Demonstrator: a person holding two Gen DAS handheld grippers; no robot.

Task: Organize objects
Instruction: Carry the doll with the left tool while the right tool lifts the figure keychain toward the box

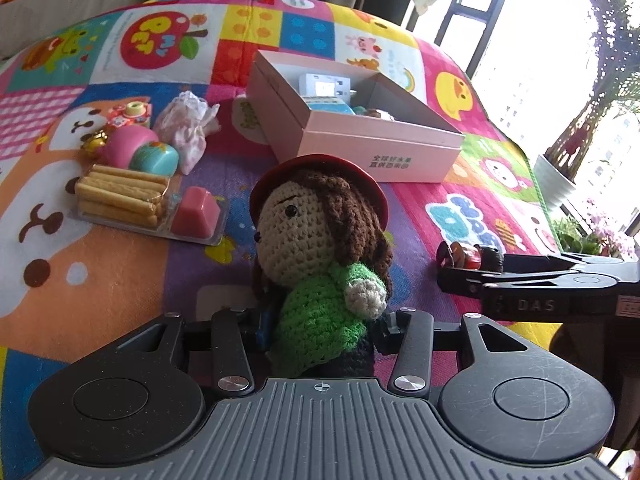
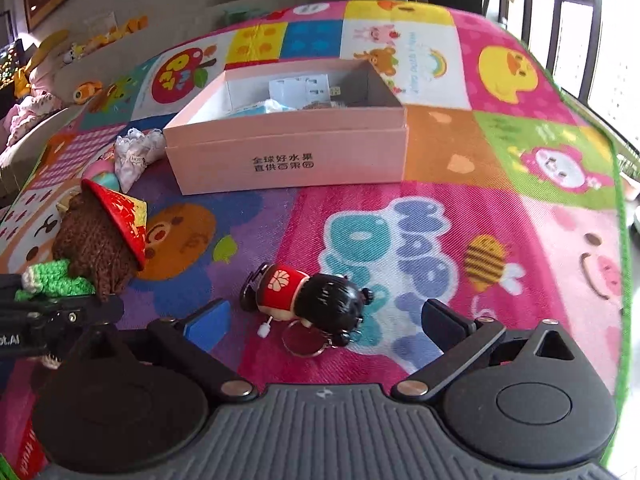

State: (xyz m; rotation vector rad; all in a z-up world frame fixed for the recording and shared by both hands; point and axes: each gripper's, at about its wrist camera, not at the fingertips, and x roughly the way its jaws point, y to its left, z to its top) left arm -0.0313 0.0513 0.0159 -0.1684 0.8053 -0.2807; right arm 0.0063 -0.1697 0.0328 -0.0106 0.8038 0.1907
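Observation:
My left gripper (image 1: 320,330) is shut on a crocheted doll (image 1: 320,240) with brown hair, red hat and green top, held above the mat; it also shows at the left of the right wrist view (image 2: 96,248). My right gripper (image 2: 324,316) is open, its fingers either side of a small red wind-up doll with black hair (image 2: 316,304) lying on the mat. That doll shows in the left wrist view (image 1: 472,256) beside the right gripper's fingers (image 1: 520,280). An open pink box (image 1: 400,148) (image 2: 288,160) holds several items.
On the colourful play mat (image 2: 480,208) to the left lie a biscuit pack with pink jelly (image 1: 132,200), a pink and teal toy (image 1: 140,152), a small camera toy (image 1: 132,114) and a lacy cloth bundle (image 1: 188,124) (image 2: 134,152). A potted plant (image 1: 560,176) stands right.

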